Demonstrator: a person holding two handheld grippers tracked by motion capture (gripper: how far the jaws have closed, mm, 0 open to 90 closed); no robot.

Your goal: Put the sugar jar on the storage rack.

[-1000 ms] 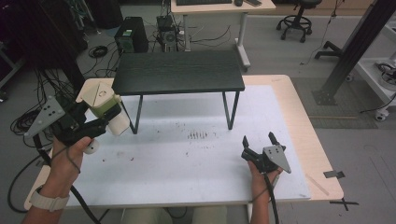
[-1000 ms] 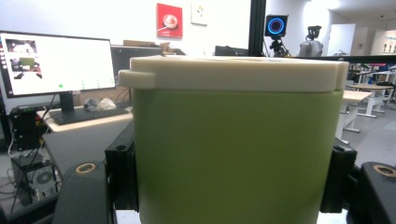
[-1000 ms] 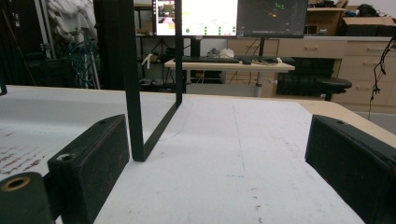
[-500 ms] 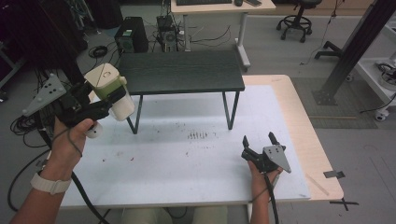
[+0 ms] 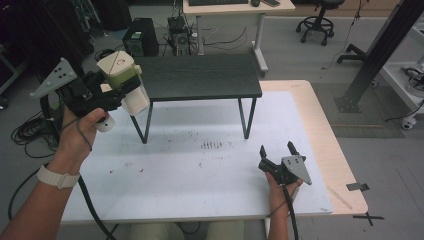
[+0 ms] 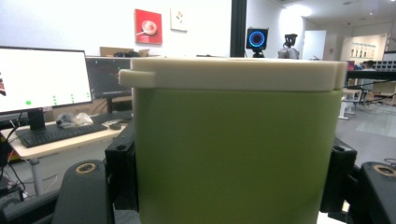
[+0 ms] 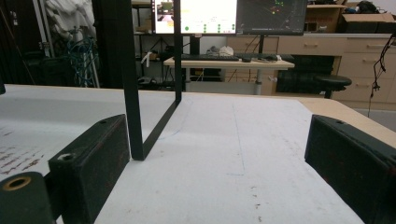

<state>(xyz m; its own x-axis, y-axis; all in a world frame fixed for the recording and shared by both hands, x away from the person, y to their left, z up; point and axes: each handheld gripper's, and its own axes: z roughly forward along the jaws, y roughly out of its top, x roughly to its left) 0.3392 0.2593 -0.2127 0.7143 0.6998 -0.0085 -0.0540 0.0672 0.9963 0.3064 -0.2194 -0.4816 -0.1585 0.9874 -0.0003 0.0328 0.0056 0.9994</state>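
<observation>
Up at ten o'clock of the high view, the left gripper (image 5: 117, 95) is clamping a green container (image 5: 122, 80) with a cream lid, holding it in the air beside the black shelf (image 5: 200, 77); at five o'clock, the right gripper (image 5: 278, 155) is resting on the white table (image 5: 200, 170), jaws spread wide, gripping nothing.

A lidded container (image 5: 122, 80) is held in the left gripper (image 5: 107, 95) above the table's (image 5: 165, 195) left edge — just left of a small raised shelf (image 5: 200, 77) at the table's far side. The right gripper (image 5: 280, 165) is rested near the front right — well apart.
</observation>
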